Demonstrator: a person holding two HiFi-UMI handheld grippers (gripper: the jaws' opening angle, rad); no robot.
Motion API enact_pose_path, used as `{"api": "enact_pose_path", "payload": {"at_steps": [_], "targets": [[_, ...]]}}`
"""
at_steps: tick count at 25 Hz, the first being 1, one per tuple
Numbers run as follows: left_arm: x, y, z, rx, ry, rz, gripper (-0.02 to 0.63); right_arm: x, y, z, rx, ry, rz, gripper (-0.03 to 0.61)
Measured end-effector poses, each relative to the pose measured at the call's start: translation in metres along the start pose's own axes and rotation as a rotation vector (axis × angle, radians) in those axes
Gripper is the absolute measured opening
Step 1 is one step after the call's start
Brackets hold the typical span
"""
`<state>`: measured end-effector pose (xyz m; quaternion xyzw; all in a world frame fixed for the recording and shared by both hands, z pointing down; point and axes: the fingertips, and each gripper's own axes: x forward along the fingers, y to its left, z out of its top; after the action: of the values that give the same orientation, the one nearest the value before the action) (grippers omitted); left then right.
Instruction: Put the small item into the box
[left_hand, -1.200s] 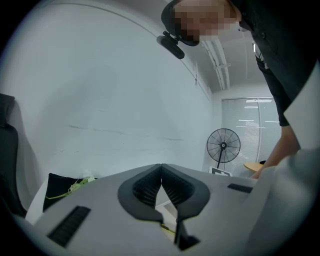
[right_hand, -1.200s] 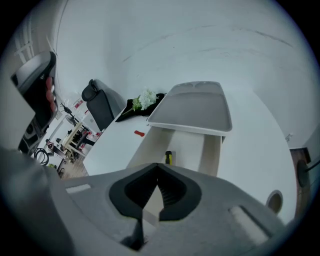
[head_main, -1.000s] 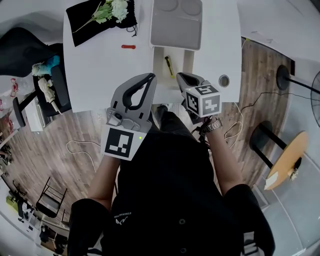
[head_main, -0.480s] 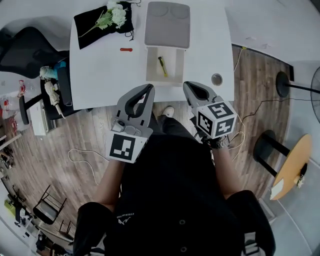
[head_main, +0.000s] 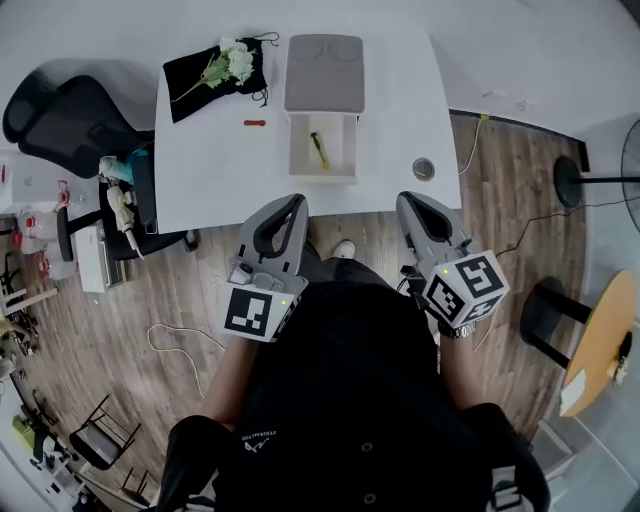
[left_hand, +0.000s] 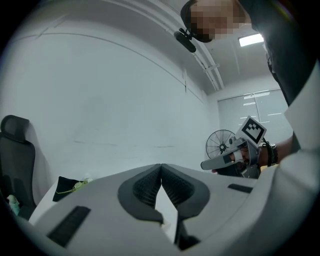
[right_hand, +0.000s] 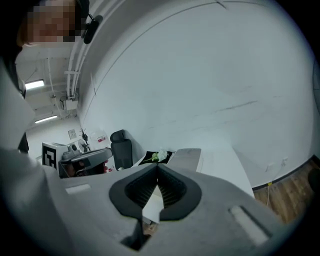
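On the far left of the white table (head_main: 200, 170) lies a black cloth (head_main: 215, 95) with white flowers (head_main: 232, 60). Just right of it a small red item (head_main: 256, 123) sits on bare tabletop, near the open box (head_main: 297, 150) but not touching it. A small yellow-handled tool (head_main: 318, 148) lies inside the box, and the grey lid (head_main: 324, 73) is at the box's far side. A small round disc (head_main: 424, 168) sits right of the box.

My read of the step: one item is in and the red one is likely next. That calls for a reach forward and left, jaws opened before coming down over it.

My left gripper (head_main: 293, 203) hangs short of the table's near edge, fingers (left_hand: 142, 187) clenched pad to pad with nothing between. My right gripper (head_main: 410, 203) is the same: fingers (right_hand: 141, 191) pressed together, empty, touching nothing.
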<state>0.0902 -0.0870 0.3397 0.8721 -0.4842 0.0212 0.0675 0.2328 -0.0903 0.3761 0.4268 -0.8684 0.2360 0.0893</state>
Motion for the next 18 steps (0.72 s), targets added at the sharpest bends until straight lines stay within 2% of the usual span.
{"api": "enact_pose_path", "payload": {"at_steps": [3, 9, 18], "targets": [[-0.004, -0.01, 0.003, 0.036, -0.001, -0.003, 0.005, -0.022, -0.001, 0.012, -0.013, -0.065, 0.01, 0.005], [-0.012, -0.028, 0.005, 0.034, 0.009, -0.007, 0.005, -0.048, -0.002, 0.029, -0.036, -0.169, 0.017, 0.005], [-0.014, -0.021, 0.046, 0.09, -0.098, 0.004, 0.005, -0.062, 0.01, 0.074, -0.119, -0.261, 0.032, 0.005]]}}
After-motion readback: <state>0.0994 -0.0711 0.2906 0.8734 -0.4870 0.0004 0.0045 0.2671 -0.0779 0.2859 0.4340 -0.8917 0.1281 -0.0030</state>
